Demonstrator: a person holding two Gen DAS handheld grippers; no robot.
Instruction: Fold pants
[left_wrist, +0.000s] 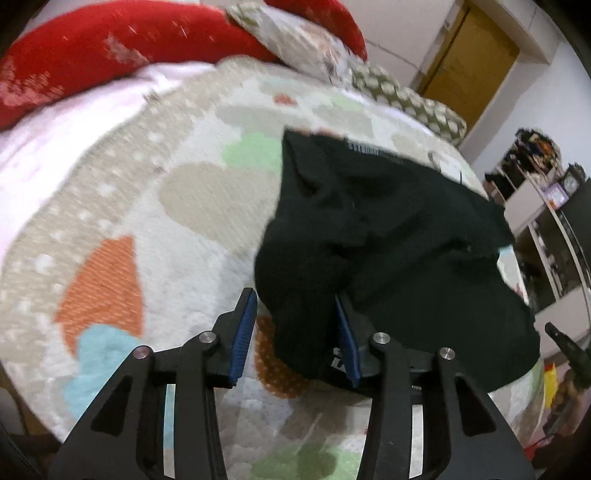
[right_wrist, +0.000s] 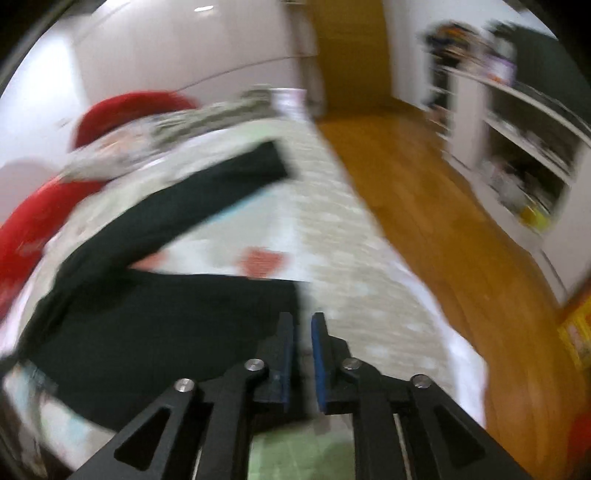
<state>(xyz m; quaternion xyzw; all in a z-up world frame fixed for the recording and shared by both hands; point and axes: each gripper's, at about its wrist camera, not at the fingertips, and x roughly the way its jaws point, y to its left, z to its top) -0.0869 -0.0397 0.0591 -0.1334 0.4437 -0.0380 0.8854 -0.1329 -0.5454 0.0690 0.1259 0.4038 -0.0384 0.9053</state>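
Note:
Black pants (left_wrist: 384, 236) lie on a bed with a patterned cover (left_wrist: 147, 221). In the left wrist view my left gripper (left_wrist: 295, 310) is open, with a fold of the pants between its blue pads and draped over the right finger (left_wrist: 345, 343). In the right wrist view, which is blurred, the pants (right_wrist: 147, 314) spread with two legs apart; one leg (right_wrist: 207, 192) reaches to the far right. My right gripper (right_wrist: 303, 325) is nearly shut, a narrow gap between its pads, just right of the near leg's end; I cannot tell if it pinches cloth.
Red pillows (left_wrist: 110, 48) and a patterned pillow (left_wrist: 306, 40) lie at the bed's head. A wooden floor (right_wrist: 424, 206) runs along the bed's right side. White shelves (right_wrist: 524, 147) with clutter stand by the wall, and a brown door (left_wrist: 469, 59) is beyond.

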